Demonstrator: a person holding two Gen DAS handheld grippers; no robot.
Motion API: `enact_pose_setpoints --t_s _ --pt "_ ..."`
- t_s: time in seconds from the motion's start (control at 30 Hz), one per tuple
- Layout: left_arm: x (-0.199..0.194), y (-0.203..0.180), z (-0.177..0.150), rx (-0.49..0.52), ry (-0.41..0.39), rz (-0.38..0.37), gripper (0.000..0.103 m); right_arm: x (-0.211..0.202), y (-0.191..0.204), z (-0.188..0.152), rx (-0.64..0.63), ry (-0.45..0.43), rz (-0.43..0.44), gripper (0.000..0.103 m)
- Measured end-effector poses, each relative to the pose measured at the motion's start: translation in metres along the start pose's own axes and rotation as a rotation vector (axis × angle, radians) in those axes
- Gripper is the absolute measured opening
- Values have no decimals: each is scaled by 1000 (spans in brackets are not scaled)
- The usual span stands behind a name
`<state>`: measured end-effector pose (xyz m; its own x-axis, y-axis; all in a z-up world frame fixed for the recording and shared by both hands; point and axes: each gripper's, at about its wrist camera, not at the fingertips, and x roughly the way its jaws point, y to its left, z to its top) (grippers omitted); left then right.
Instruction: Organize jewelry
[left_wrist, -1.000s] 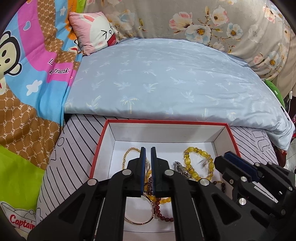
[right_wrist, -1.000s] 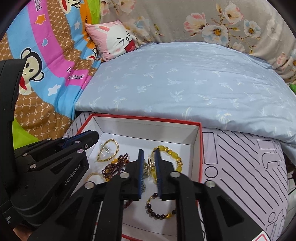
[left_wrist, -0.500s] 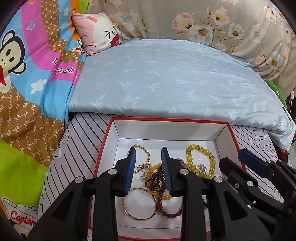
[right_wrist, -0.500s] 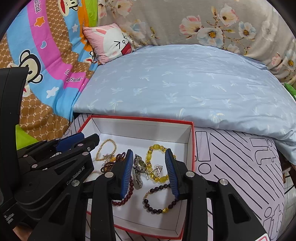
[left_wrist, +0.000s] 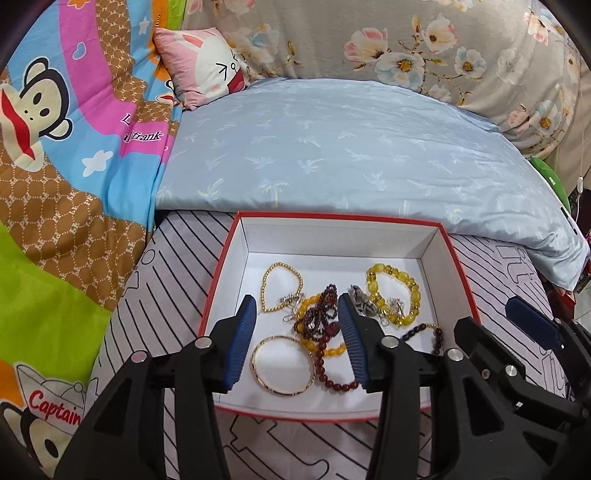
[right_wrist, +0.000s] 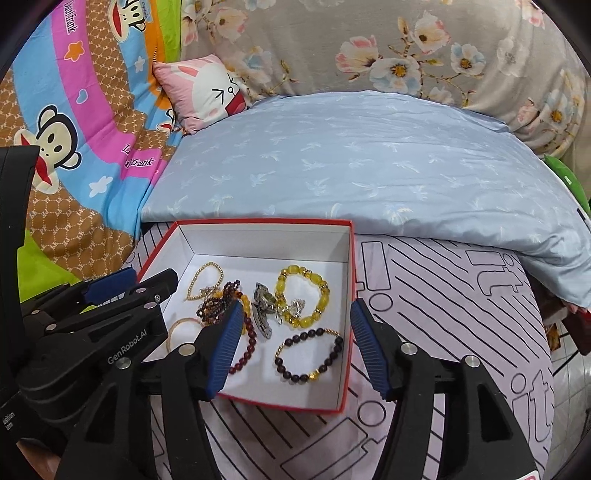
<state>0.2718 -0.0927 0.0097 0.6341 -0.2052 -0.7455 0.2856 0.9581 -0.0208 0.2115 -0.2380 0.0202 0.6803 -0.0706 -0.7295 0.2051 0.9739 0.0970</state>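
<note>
Side by side, the left gripper (left_wrist: 297, 341) and right gripper (right_wrist: 297, 349) hover over a red-rimmed box (left_wrist: 460, 275) on a striped bedsheet (right_wrist: 443, 314), fingers spread and holding nothing. Bracelets (right_wrist: 301, 302) lie tangled inside the box.

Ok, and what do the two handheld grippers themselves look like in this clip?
Both are matte black plastic with angular cut-out arms and silver round screw heads. The left gripper and right gripper carry ribbed blue pads on the fingertips. White "GenRobot.AI" lettering marks the left one's side. No cables or sleeves show.
</note>
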Motion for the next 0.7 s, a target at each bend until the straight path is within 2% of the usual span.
enact_pose_setpoints --t_s 0.13,0.5,0.7 --pt "-9 1 -9 -3 4 3 49 -10 -1 -9 10 1 -21 65" --pt "-27 3 -33 -22 15 28 70 -28 -7 -34 38 19 -34 71" --pt "-34 6 -46 -34 25 43 76 -38 -8 -47 47 12 -44 76"
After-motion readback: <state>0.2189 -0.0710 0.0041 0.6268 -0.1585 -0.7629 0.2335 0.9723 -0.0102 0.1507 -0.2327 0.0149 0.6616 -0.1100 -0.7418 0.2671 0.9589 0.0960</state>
